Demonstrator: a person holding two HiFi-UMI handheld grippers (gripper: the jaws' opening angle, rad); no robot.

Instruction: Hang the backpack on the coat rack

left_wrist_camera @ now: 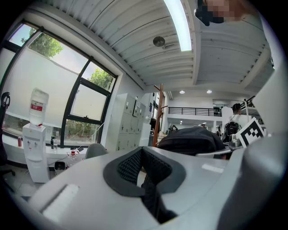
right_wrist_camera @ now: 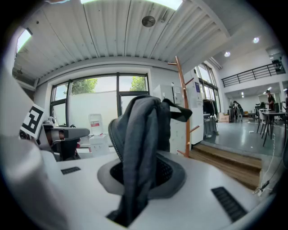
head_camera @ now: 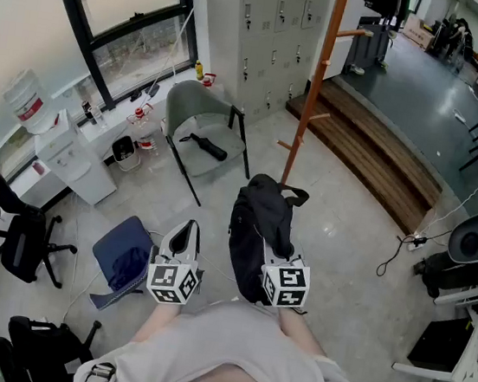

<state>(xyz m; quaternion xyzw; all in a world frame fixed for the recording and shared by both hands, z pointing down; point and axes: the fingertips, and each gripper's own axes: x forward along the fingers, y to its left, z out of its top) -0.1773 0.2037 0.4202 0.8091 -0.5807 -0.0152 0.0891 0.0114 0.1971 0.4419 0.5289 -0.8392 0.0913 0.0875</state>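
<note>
Backpack (head_camera: 256, 227) clenched by strap (right_wrist_camera: 135, 148) in right jaws, held facing rack (head_camera: 311, 90) for hooking; left jaws closed, empty.

1. I've got the backpack (head_camera: 255, 232) just ahead of me, its strap in the right gripper (head_camera: 273, 250).
2. Coat rack (head_camera: 314, 82) behind backpack.
3. Chair (head_camera: 200, 124) left of rack, lockers (head_camera: 273, 33) behind chair.

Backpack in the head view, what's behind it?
The coat rack rises just behind the backpack, its pole running down to the bag's top. The rack's foot is covered by the backpack, so it can't be seen.
</note>
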